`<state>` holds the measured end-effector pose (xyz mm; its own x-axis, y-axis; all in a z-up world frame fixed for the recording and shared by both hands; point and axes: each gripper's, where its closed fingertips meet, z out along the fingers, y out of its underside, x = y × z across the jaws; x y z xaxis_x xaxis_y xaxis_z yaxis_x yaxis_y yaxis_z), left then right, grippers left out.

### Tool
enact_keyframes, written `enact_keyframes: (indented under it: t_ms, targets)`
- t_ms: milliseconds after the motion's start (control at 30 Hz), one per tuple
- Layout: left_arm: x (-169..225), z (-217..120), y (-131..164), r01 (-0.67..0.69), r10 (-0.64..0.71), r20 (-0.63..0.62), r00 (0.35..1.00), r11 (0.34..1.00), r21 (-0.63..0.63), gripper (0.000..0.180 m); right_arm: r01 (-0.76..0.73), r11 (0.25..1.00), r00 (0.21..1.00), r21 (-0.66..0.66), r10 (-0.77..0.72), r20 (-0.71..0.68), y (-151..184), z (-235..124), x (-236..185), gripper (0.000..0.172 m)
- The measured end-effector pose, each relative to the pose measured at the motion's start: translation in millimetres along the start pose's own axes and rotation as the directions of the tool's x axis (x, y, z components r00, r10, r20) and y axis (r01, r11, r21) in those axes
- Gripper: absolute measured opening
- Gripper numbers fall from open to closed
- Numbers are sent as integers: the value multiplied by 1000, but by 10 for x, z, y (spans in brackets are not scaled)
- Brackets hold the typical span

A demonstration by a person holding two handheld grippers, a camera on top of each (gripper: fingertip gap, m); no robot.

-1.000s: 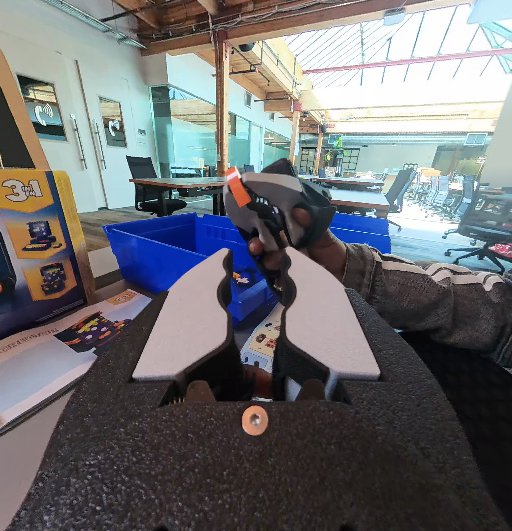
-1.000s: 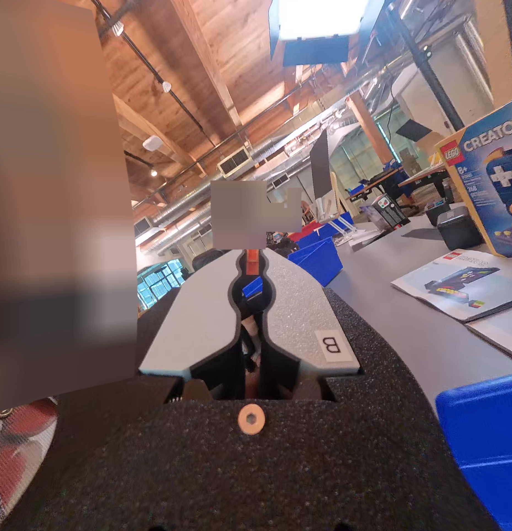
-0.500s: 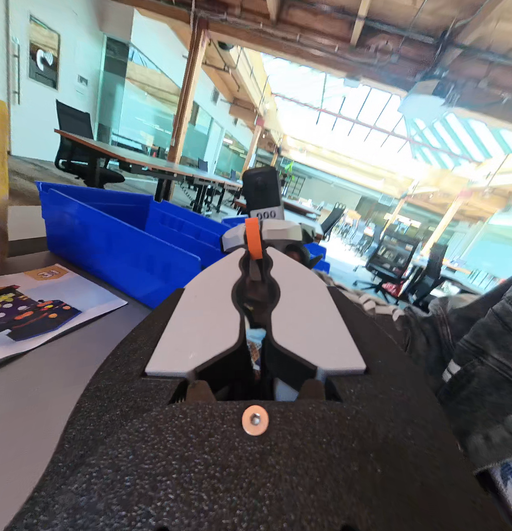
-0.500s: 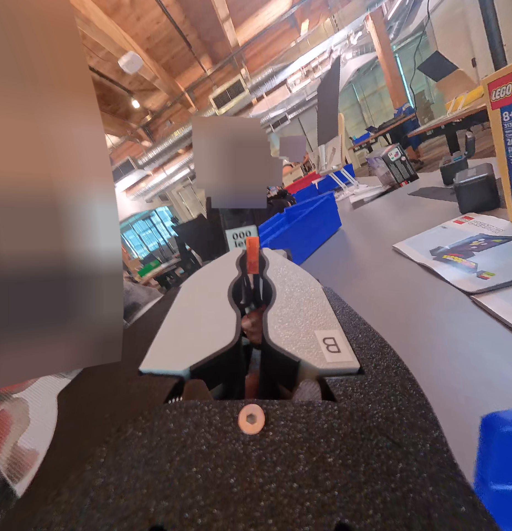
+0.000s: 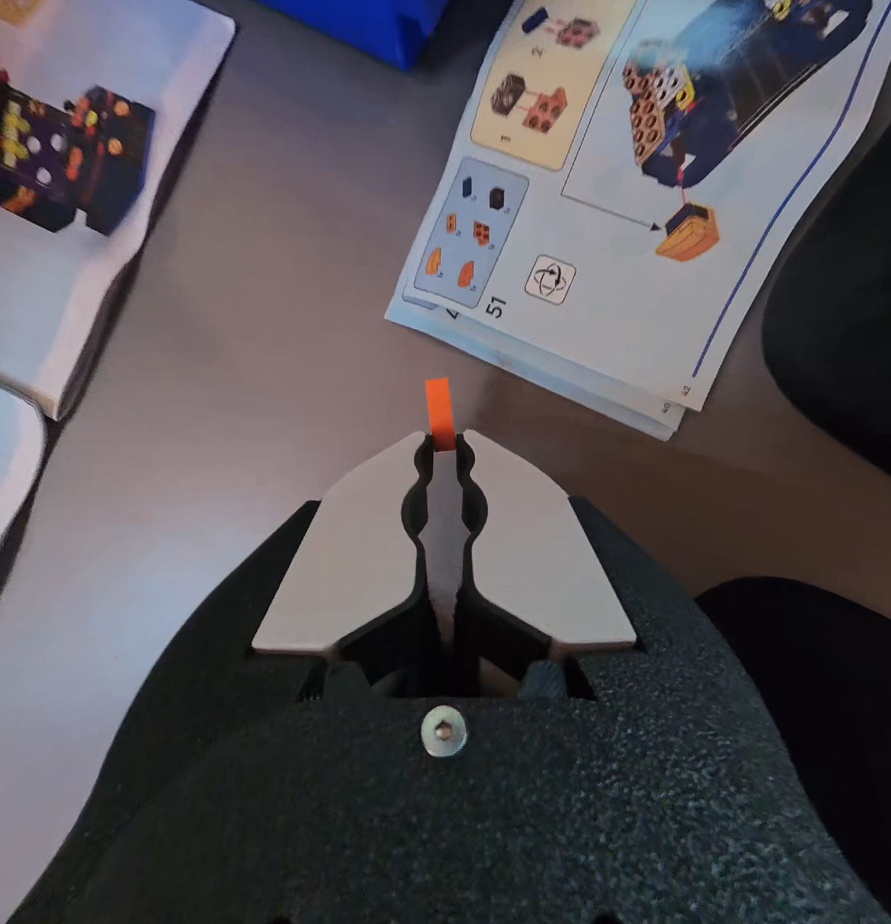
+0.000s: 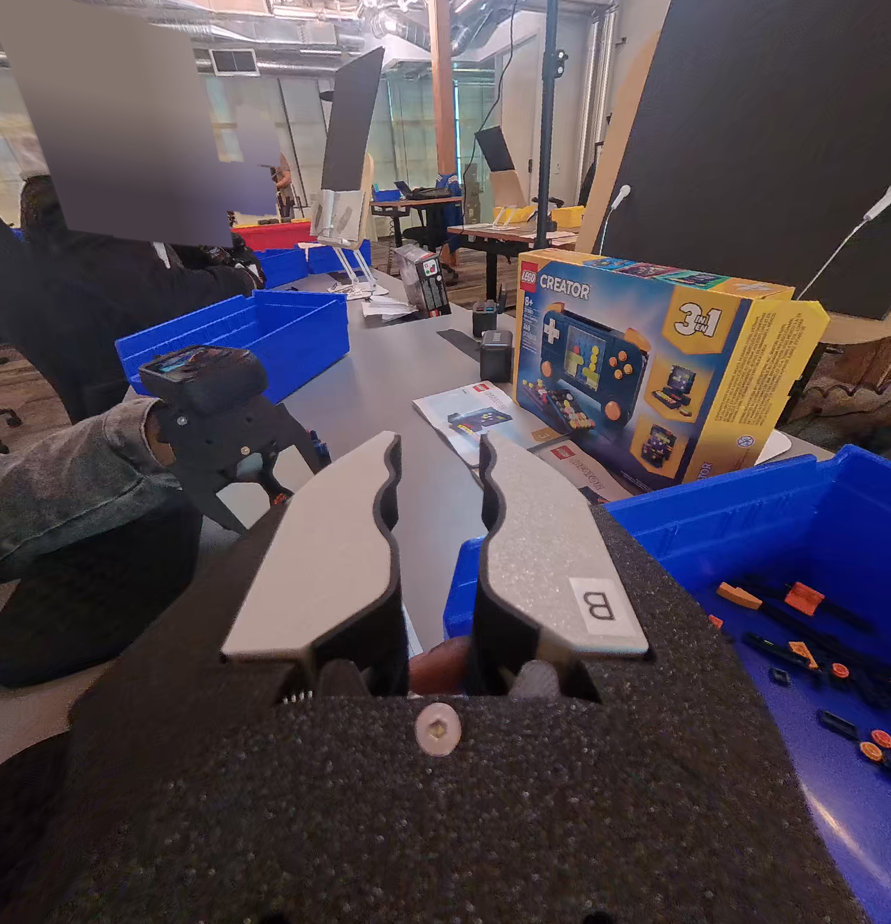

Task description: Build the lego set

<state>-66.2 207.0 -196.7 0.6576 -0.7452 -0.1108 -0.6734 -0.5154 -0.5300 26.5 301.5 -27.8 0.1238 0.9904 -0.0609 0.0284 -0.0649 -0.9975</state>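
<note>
Orange brick [image 5: 441,415] between left claw [image 5: 442,441] tips

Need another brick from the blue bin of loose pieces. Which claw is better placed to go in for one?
Probably the right claw: it is open, holds nothing, and sits beside the blue bin. The left claw is pinching an orange piece above the table.

The left claw [image 5: 443,440] pinches a small flat orange plastic piece [image 5: 440,412] above the grey worktop [image 5: 283,325]; an open instruction booklet [image 5: 608,240] lies at one o'clock.

bright, even daylight; left wrist view motion-blurred at the edges, right wrist view sharp, wide-angle bowing.
</note>
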Motion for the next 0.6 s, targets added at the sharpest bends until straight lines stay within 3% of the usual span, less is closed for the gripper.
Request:
enact_keyframes:
  t_ms: [267,600]
  targets:
    - [79,103,123,-14,11,-31,999,996,-86,9,86,992,996,-95,-90,-30,141,36,15,29]
    - [151,50,-40,4,-2,-87,996,1000,21,18,34,999,994,-43,-38,-100,58,-74,183,28]
